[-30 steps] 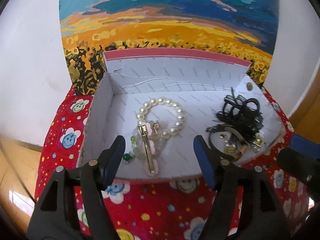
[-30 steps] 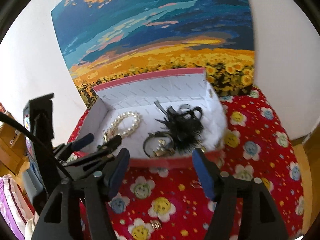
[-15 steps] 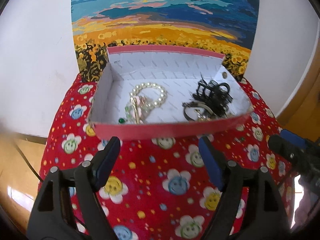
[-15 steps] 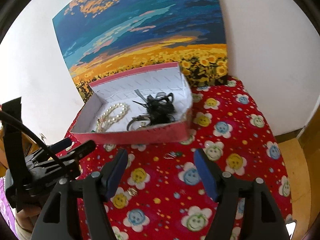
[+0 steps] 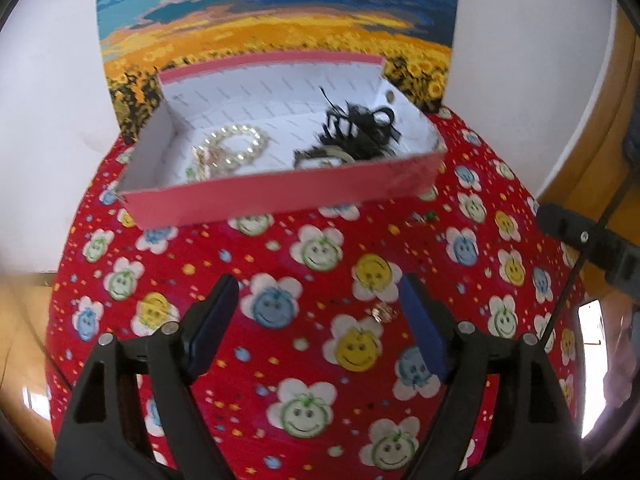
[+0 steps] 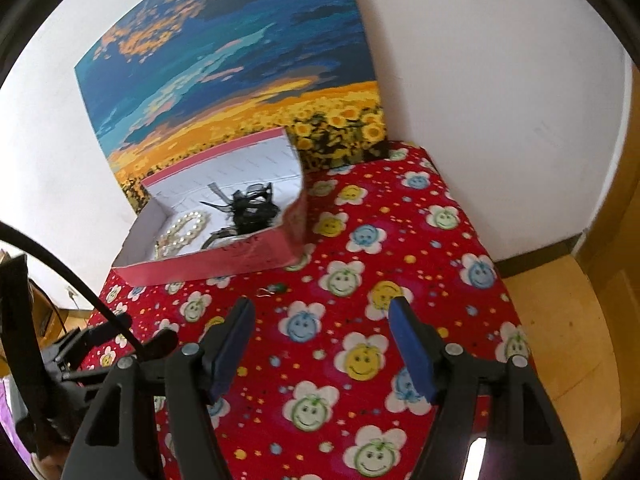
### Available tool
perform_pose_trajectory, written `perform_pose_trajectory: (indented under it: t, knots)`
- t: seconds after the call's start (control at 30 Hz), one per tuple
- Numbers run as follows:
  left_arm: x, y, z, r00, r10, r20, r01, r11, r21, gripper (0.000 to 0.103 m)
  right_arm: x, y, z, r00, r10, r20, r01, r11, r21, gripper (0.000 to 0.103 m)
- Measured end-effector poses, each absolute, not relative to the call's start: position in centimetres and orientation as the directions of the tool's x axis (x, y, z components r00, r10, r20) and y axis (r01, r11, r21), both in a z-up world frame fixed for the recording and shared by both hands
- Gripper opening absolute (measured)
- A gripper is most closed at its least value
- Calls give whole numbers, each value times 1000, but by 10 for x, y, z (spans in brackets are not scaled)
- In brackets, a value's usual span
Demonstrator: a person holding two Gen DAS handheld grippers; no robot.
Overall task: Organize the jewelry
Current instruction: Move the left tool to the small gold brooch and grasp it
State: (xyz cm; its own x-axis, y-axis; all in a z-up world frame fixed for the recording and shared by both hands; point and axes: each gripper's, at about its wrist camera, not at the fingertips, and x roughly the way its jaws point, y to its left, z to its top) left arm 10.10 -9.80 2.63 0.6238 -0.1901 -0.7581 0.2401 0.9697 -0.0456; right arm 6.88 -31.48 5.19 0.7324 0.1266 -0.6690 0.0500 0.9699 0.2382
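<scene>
Red smiley-flower cloth lies below gripper; sunflower painting stands ahead against white wall; wood floor to right.

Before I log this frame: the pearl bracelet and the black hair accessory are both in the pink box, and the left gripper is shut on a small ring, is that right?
Not quite: the left gripper is open and empty. The left wrist view shows the small ring lying on the red tablecloth. The pearl bracelet and black hair accessory are indeed in the pink box.

Both views above cloth, facing box
</scene>
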Motion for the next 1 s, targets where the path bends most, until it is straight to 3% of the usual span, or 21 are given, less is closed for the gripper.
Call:
perform_pose_trajectory:
  t: [0.27,0.4,0.47,0.67,0.8,1.0]
  knots:
    - [97,-115,13,598,-228,-768,279,958,-67,72,65,-326,42,717,121,-686,77,965,251,72]
    - [96,-124,5,583,-228,-780,310,950,-46,53,64,-324,37,710,129,-692,70,965,252,72]
    - [96,-128,1,567,-231,-790,323,945,-45,39,64,-323,36,708,136,-693,68,964,258,72]
    - [93,-134,-1,573,-229,-787,346,938,-21,19,64,-321,34,704,148,-695,61,962,266,72]
    - [91,-136,-1,575,-231,-785,358,934,-12,9,65,-321,32,700,153,-697,58,961,269,72]
    - [93,-137,-1,573,-232,-786,358,933,-14,8,66,-320,31,695,155,-703,57,962,268,72]
